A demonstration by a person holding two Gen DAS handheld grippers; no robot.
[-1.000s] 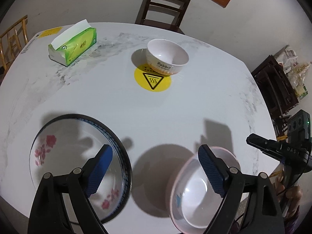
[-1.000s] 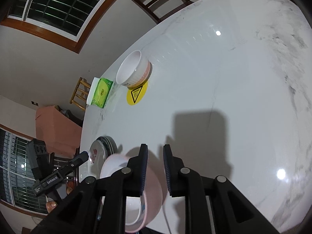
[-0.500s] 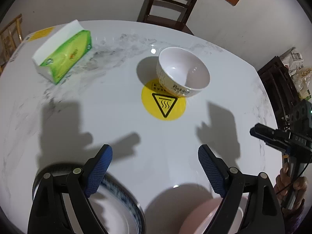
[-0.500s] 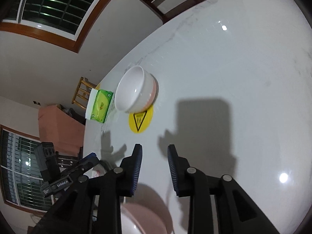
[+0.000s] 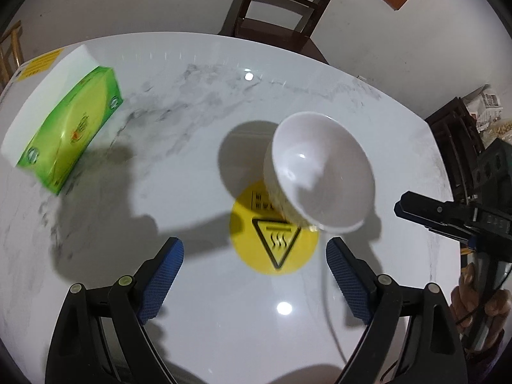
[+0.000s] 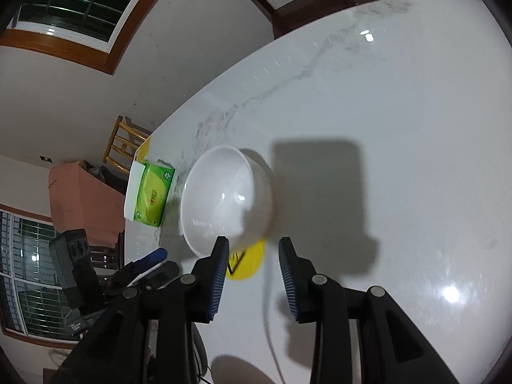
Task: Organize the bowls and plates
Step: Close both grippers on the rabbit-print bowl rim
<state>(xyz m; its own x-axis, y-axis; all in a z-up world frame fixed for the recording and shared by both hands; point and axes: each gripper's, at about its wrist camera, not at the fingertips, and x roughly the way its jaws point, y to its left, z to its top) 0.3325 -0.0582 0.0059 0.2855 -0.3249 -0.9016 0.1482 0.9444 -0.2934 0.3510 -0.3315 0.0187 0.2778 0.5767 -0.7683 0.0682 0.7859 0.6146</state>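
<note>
A white bowl (image 5: 320, 172) stands on the marble table, its base at the far edge of a round yellow hot-surface sticker (image 5: 275, 243). My left gripper (image 5: 254, 256) hovers just short of the sticker, wide open and holding nothing. In the right wrist view the same bowl (image 6: 224, 201) lies just beyond the left fingertip of my right gripper (image 6: 254, 265). Its jaws are opening, with only the sticker (image 6: 248, 262) and bare table showing between them. Each gripper shows in the other's view: the right gripper (image 5: 448, 217) to the bowl's right, the left gripper (image 6: 150, 262) to its left.
A green tissue box (image 5: 70, 128) lies on the table's left side, also seen as the green box (image 6: 153, 195) beside the bowl. A dark wooden chair (image 5: 275, 3) stands at the far table edge. A hand (image 5: 480, 304) holds the right gripper.
Both grippers moved forward over the table toward the white bowl. The flowered plate and pink bowl slid out of view at the bottom. The right gripper's jaws went from nearly shut to apart.
</note>
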